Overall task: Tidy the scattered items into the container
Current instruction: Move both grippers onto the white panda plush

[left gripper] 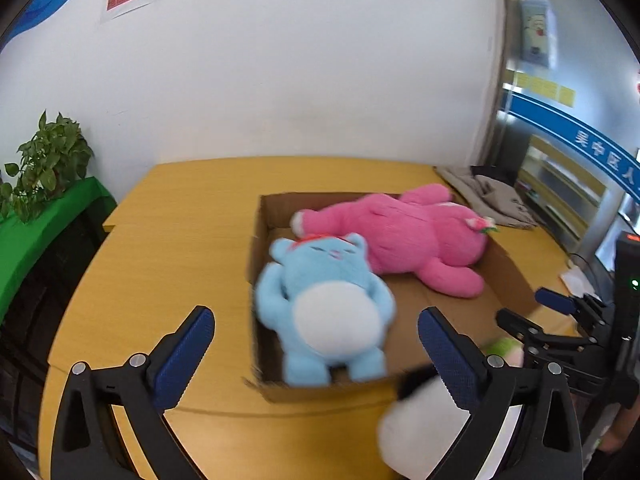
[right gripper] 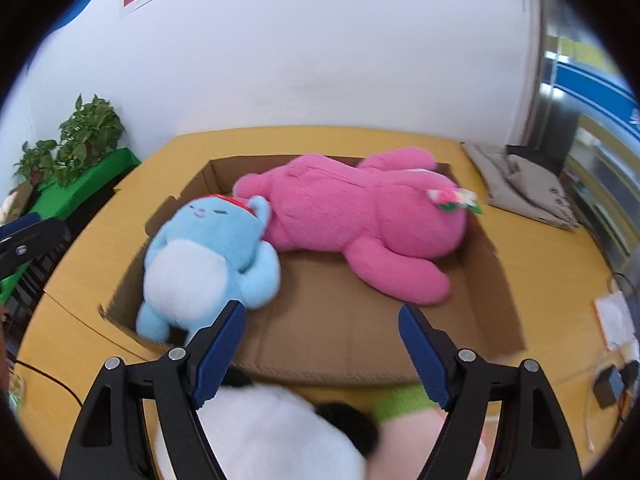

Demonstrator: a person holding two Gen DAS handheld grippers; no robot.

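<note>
An open cardboard box (left gripper: 508, 276) (right gripper: 488, 280) sits on the yellow table. In it lie a pink plush (left gripper: 404, 240) (right gripper: 352, 220) and a blue plush with a white belly (left gripper: 328, 308) (right gripper: 208, 256). My left gripper (left gripper: 316, 340) is open and empty, in front of the blue plush. My right gripper (right gripper: 322, 340) is open and empty above the box's near edge; it also shows in the left wrist view (left gripper: 524, 312). A white and black plush (left gripper: 424, 428) (right gripper: 272, 432) and a pink and green plush (right gripper: 408, 420) lie on the table before the box.
A grey folded cloth (left gripper: 492, 200) (right gripper: 520, 188) lies at the table's far right. A potted plant (left gripper: 44, 164) (right gripper: 84, 136) stands on a green stand at the left. Papers and cables (right gripper: 616, 320) are at the right edge. A white wall is behind.
</note>
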